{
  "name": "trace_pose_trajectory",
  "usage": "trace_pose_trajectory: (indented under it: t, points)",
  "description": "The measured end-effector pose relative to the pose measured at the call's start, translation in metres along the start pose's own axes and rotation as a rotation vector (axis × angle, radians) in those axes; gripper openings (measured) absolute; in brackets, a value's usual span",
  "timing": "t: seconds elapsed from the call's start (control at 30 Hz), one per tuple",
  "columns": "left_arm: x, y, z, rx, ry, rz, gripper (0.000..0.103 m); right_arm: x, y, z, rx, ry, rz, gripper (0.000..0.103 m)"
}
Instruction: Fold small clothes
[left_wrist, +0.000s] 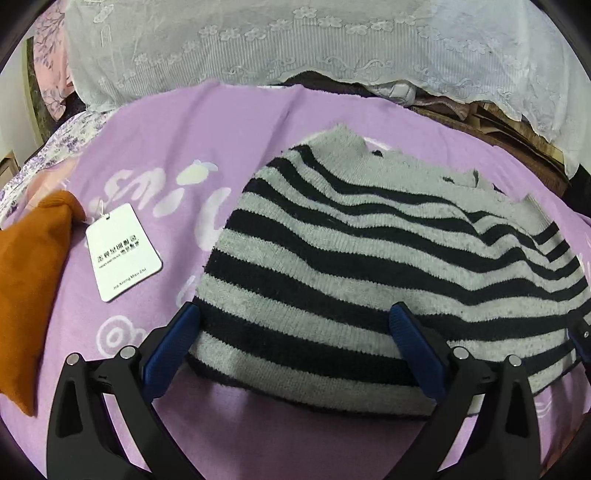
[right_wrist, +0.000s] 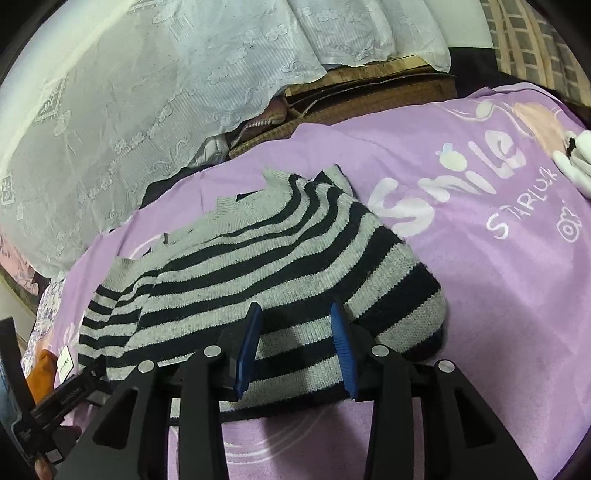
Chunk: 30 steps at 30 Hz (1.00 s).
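sweater (left_wrist: 369, 266) hem — hidden behind pads (left_wrist: 417, 347)

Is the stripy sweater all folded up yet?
Partly. The striped sweater already lies doubled into a compact bundle on the purple blanket. Both the left gripper and right gripper hover open over its near edge, gripping nothing. The orange garment looks untouched.

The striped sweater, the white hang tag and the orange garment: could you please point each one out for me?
striped sweater (left_wrist: 369, 266), left wrist view, middle of its body.
white hang tag (left_wrist: 123, 251), left wrist view, centre of the card.
orange garment (left_wrist: 33, 280), left wrist view, middle of the visible fabric.
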<state>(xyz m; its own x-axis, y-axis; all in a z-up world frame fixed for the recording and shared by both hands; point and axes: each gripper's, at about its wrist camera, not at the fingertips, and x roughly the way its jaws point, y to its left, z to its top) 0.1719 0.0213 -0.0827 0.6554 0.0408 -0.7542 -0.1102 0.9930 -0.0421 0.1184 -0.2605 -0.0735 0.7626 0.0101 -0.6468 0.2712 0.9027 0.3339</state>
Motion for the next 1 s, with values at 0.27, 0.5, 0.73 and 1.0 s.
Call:
trace_pose_trajectory:
  t: [0.27, 0.5, 0.73, 1.0]
  points:
    - [-0.018, -0.007, -0.002, 0.020, -0.054, -0.005, 0.099, -0.015, -0.003, 0.001, 0.015, -0.041, 0.016, 0.040]
    - [-0.052, -0.041, -0.009, 0.094, -0.078, -0.094, 0.099, -0.061, -0.029, -0.004, 0.090, -0.113, 0.031, 0.047]
    - [-0.060, -0.086, 0.001, 0.149, -0.088, -0.093, 0.099, -0.054, -0.052, -0.021, 0.190, -0.026, 0.057, 0.048]
    - [-0.008, -0.120, 0.009, 0.160, 0.008, -0.060, 0.099, -0.027, -0.066, -0.020, 0.282, 0.031, 0.084, 0.053]
